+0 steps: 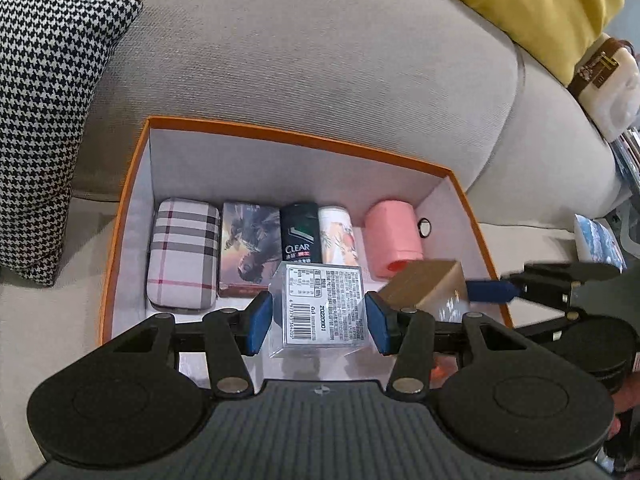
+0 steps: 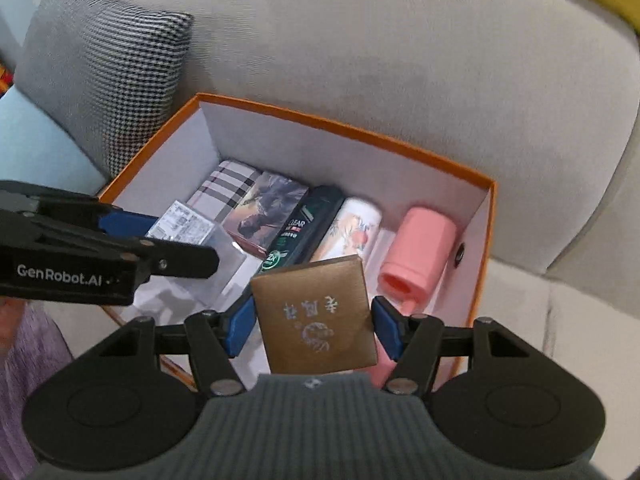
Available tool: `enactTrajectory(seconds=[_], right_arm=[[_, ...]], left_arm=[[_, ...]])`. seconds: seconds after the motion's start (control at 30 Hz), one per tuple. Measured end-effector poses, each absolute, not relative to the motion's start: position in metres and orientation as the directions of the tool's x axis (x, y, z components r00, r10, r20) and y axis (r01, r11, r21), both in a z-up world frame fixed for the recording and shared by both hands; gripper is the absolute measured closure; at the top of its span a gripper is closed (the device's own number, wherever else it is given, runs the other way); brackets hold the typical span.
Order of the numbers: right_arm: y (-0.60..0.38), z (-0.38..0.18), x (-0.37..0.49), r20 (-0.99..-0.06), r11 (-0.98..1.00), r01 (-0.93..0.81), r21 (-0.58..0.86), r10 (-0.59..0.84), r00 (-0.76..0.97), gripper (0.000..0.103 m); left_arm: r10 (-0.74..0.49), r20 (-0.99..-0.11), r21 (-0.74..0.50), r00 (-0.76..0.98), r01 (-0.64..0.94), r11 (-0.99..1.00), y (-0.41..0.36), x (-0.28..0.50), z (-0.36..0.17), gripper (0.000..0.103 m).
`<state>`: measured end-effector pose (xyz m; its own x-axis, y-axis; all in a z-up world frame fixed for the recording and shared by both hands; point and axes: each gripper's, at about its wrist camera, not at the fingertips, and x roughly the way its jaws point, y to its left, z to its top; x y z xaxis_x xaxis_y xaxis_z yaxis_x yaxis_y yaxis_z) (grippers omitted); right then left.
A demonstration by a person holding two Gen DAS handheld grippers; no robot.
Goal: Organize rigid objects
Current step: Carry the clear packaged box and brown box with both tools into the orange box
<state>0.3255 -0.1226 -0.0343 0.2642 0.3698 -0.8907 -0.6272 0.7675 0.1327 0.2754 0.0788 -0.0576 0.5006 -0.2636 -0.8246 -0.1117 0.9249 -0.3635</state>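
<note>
The left gripper [image 1: 319, 316] pinched a clear plastic cube box with a white printed barcode label [image 1: 320, 308], its blue pads [image 1: 260, 322] pressed against the box's two opposite sides. The right gripper [image 2: 314, 326] pinched a flat square gold-brown box with pale embossed characters [image 2: 316, 314] in the same way, one blue pad on each side edge. Both held boxes hung over the open orange cardboard box with a white interior [image 1: 280, 132], which sat on the seat of a beige fabric sofa [image 1: 300, 40].

Beyond the left gripper's fingertips, a row of things lay side by side on the orange box's floor. Farthest to the left of the fingers was a plaid fabric-covered case with rounded corners [image 1: 184, 252], then a flat rectangular box printed with a horse picture [image 1: 250, 248], a dark bottle marked CLEAR [image 1: 300, 236], a white cylindrical tin with a floral print [image 1: 338, 236] and, to the right of the fingers, a pink plastic cylinder lying on its side [image 1: 394, 236]. A small dark ring-like thing [image 1: 425, 227] sat just past the pink cylinder, by the right wall.

In the left wrist view the gold-brown box showed just to the right of the fingers, between the right gripper's pads. In the right wrist view the clear cube box appeared to the left of the fingers. A black-and-white houndstooth cushion [image 1: 48, 120] leaned on the sofa well to the left of the orange box, and a yellow cushion [image 1: 528, 8] lay far to the upper right.
</note>
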Motion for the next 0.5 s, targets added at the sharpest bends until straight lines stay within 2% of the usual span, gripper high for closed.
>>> enactTrajectory(seconds=[0.17,0.5], right_arm=[[-0.119,-0.046,0.334,-0.906,0.812,-0.560,0.166,0.350,0.239,0.039],[-0.106,-0.075,0.340,-0.970,0.911,-0.385,0.148,0.209,0.122,0.040]], left_arm=[[-0.258,-0.829,-0.354,0.495,-0.107,0.929,0.080,0.281,-0.063,0.046],[-0.283,-0.829,-0.371,0.483,-0.096,0.924,0.080,0.286,-0.072,0.046]])
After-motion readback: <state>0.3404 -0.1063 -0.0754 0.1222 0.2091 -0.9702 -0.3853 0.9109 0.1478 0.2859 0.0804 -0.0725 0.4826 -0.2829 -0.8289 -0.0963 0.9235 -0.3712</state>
